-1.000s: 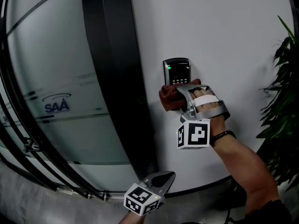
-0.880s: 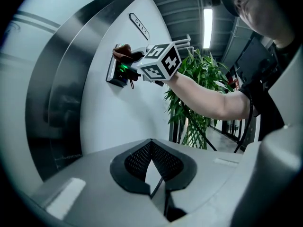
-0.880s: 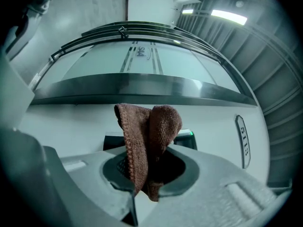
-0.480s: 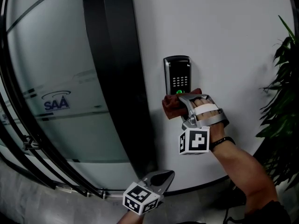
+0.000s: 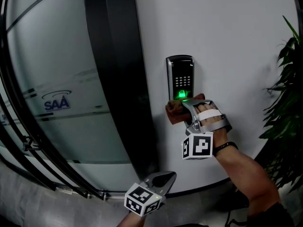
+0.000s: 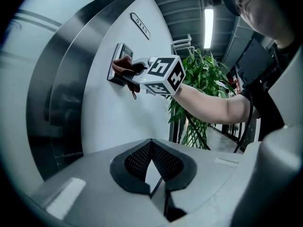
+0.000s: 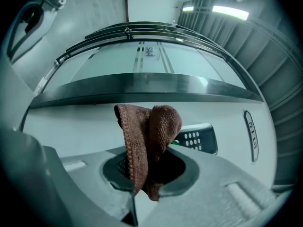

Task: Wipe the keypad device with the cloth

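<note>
A black keypad device (image 5: 180, 77) hangs on the white wall, its number keys bare and a green light glowing at its lower end. My right gripper (image 5: 186, 109) is shut on a folded brown cloth (image 5: 175, 111) pressed at the device's bottom edge. In the right gripper view the cloth (image 7: 149, 136) stands up between the jaws and hides the left part of the keypad (image 7: 199, 138). My left gripper (image 5: 163, 178) hangs low, away from the device, shut and holding nothing. From the left gripper view, the cloth (image 6: 124, 65) sits against the device (image 6: 119, 56).
A dark vertical door frame (image 5: 118, 79) runs left of the device, with frosted glass (image 5: 57, 103) bearing a logo beyond it. A leafy plant (image 5: 286, 103) stands at the right. A small number plate (image 7: 251, 136) is fixed on the wall above the keypad.
My right gripper has slid down the device with the cloth. The number keys and the green light, covered a second ago, now show. The left gripper has barely moved.
</note>
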{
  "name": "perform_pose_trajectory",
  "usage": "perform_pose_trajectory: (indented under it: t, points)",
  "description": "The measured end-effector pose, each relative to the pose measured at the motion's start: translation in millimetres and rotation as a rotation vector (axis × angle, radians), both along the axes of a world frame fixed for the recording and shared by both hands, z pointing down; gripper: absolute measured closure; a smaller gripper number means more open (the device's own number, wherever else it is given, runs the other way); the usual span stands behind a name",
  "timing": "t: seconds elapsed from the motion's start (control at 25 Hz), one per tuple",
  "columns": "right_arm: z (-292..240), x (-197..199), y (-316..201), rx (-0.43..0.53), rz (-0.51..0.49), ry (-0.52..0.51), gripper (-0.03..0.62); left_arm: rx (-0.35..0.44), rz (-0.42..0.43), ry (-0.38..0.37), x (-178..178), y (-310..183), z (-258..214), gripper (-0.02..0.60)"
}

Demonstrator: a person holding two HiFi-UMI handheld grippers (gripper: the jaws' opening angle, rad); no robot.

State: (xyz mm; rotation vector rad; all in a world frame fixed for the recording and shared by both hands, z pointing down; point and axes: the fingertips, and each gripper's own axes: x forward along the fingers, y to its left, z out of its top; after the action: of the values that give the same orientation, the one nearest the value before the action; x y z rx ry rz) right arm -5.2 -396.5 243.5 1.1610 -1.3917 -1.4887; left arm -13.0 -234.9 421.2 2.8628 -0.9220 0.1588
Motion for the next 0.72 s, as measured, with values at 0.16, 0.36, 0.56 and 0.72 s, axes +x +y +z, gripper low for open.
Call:
perform_pose_trajectory:
  t: [0.16, 0.36, 0.56, 0.72]
  points:
    - [13, 1, 0, -0.024, -0.002, 0.013, 0.540, -0.007, -0.006, 0.003, -2, 0, 2, 0.565]
    - [22, 1, 0, -0.042, -0.003, 0.011, 0.540, -0.005, -0.010, 0.004, -6, 1, 1, 0.565]
    - [28, -1, 0, -0.060, -0.006, 0.013, 0.540, -0.007, -0.018, 0.007, -8, 2, 2, 0.565]
    - [34, -5, 0, -0.093, -0.017, 0.008, 0.540, -0.004, -0.035, 0.018, -14, 3, 0, 0.565]
